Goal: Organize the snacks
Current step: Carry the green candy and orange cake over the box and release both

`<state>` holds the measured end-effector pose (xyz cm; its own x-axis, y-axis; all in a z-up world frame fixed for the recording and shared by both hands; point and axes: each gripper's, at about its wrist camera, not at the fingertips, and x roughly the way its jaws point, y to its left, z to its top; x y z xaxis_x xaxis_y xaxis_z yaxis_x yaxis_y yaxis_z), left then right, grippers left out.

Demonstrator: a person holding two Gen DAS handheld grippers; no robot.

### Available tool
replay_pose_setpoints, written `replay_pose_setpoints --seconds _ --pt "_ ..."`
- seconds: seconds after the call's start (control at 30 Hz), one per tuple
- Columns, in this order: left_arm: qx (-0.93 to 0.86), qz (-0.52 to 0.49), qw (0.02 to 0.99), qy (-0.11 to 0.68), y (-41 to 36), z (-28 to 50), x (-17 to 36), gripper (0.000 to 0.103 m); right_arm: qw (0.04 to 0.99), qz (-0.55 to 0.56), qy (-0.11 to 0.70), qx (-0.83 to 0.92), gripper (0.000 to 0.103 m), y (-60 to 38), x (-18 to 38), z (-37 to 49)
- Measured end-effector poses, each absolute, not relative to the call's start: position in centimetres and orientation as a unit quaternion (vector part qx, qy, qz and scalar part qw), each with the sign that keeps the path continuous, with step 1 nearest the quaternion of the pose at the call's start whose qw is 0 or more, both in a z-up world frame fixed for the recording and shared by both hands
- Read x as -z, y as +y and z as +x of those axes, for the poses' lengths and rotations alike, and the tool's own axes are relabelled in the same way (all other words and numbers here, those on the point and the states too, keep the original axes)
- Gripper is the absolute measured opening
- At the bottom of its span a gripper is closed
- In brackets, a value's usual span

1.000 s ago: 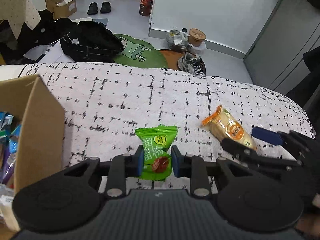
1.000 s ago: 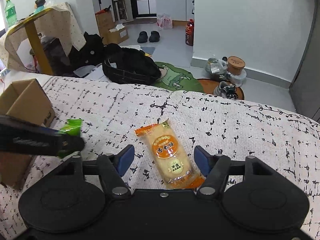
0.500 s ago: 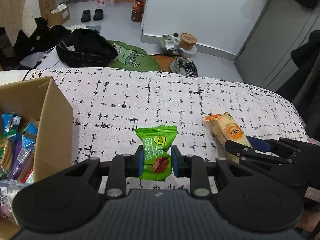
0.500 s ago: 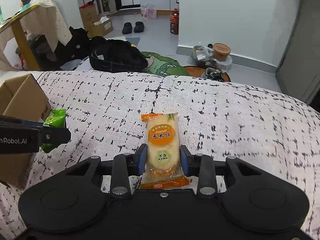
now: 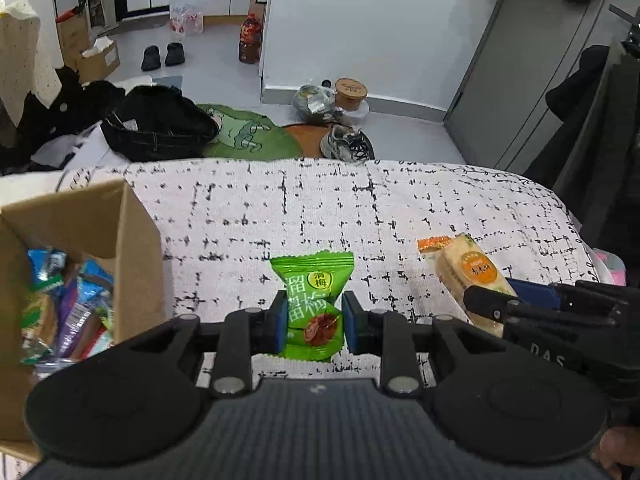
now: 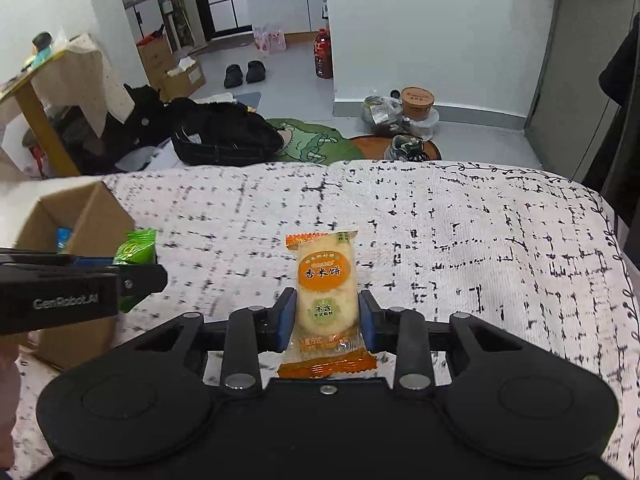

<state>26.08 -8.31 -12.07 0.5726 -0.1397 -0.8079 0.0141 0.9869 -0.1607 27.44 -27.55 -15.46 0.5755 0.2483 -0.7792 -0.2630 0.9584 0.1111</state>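
Observation:
My left gripper is shut on a green plum candy packet and holds it above the white cloth with black marks. My right gripper is shut on an orange rice cracker packet, also lifted off the cloth. In the left wrist view the cracker packet and the right gripper show at the right. In the right wrist view the left gripper and the green packet show at the left. An open cardboard box with several snacks inside stands at the left.
The cloth-covered surface ends in a far edge. Beyond it on the floor are a black bag, a green mat, a shoe and a grey cabinet. The box also shows in the right wrist view.
My right gripper closed on the rice cracker packet and lifted it. My left gripper, still holding the green packet, rose and moved nearer the box, so more of the box's inside shows.

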Motion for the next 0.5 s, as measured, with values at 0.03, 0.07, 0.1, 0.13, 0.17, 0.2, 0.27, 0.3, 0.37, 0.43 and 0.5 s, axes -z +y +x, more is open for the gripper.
replay_pose_setpoints --seconds 0.03,0.07,0.1,0.13,0.17,0.2,0.27,0.3,0.37,0.43,0.5 --pt "0.045 -0.069 0.884 0.459 -8.1 25.8 11.7 0.027 0.888 -0.005 0.436 -0.144 0.032 -27.5 15.1 27.1" --pt "0.047 -0.07 0.885 0.458 -7.9 25.6 11.2 0.027 0.889 -0.003 0.435 -0.144 0.032 -27.4 14.8 26.8" --pt "0.049 -0.069 0.886 0.456 -7.6 25.4 10.8 0.027 0.89 0.0 0.433 -0.144 0.032 -27.3 14.6 26.6" --pt "0.049 -0.068 0.887 0.455 -7.4 25.2 10.4 0.027 0.891 0.004 0.431 -0.144 0.032 -27.2 14.3 26.3" --pt "0.049 -0.066 0.888 0.453 -7.2 24.9 10.0 0.027 0.891 0.007 0.43 -0.145 0.032 -27.2 14.0 26.1" --pt "0.048 -0.067 0.888 0.452 -6.9 24.6 9.6 0.027 0.891 0.01 0.429 -0.145 0.032 -27.1 13.8 26.0" --pt "0.047 -0.07 0.888 0.452 -6.2 24.0 9.0 0.027 0.891 0.021 0.429 -0.149 0.032 -27.0 13.3 25.6" --pt "0.045 -0.071 0.888 0.452 -5.9 23.7 8.8 0.027 0.891 0.025 0.428 -0.151 0.032 -26.9 13.0 25.3" --pt "0.04 -0.07 0.89 0.449 -5.2 23.0 8.2 0.027 0.893 0.028 0.422 -0.156 0.032 -26.6 12.3 24.7" --pt "0.037 -0.071 0.89 0.449 -4.5 22.5 7.8 0.027 0.893 0.033 0.419 -0.161 0.032 -26.2 11.9 24.2" --pt "0.034 -0.07 0.89 0.449 -3.7 22.0 7.4 0.027 0.894 0.036 0.416 -0.165 0.032 -25.7 11.5 23.8"
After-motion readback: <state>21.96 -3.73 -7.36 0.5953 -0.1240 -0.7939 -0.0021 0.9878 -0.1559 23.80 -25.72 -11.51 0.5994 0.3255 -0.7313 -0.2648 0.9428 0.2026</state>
